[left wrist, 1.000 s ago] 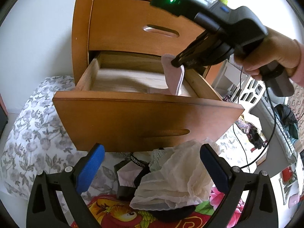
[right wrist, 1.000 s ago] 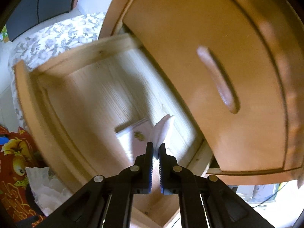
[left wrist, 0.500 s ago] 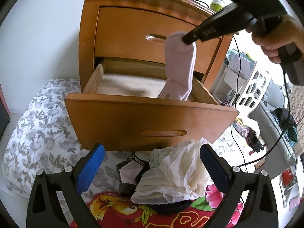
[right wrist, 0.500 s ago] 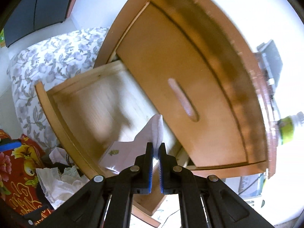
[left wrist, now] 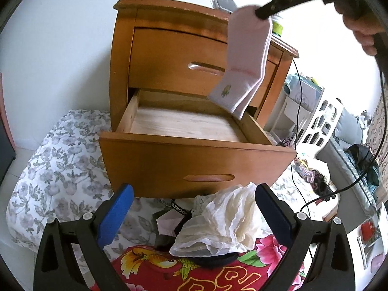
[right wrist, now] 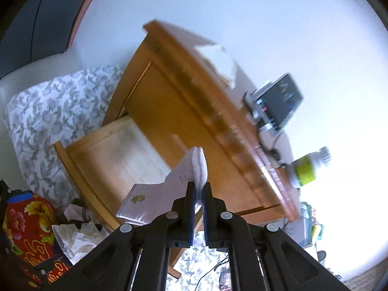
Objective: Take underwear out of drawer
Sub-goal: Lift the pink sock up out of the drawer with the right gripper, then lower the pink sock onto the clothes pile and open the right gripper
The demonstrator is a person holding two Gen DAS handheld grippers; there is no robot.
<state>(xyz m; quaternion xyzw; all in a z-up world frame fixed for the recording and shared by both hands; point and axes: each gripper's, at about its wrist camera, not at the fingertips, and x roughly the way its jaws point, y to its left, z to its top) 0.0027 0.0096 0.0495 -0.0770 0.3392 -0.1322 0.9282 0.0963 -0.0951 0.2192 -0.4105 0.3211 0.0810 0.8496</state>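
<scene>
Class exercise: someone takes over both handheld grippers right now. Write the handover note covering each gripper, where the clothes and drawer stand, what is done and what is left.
Right gripper: shut on the pale pink sock, which hangs clear above the open lower drawer.
Left gripper: open, empty, above the clothes pile on the bedding in front of the drawer.
Done: sock is out; the visible part of the drawer floor looks bare.
Left: probably drop the sock on the pile, then check the drawer's hidden front corner.

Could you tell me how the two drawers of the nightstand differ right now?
The top drawer is pushed shut, while the bottom drawer is pulled out. The top drawer's inside is hidden; the bottom drawer shows a bare pale wooden floor. Both have the same orange-brown wood front with a slot handle.
</scene>
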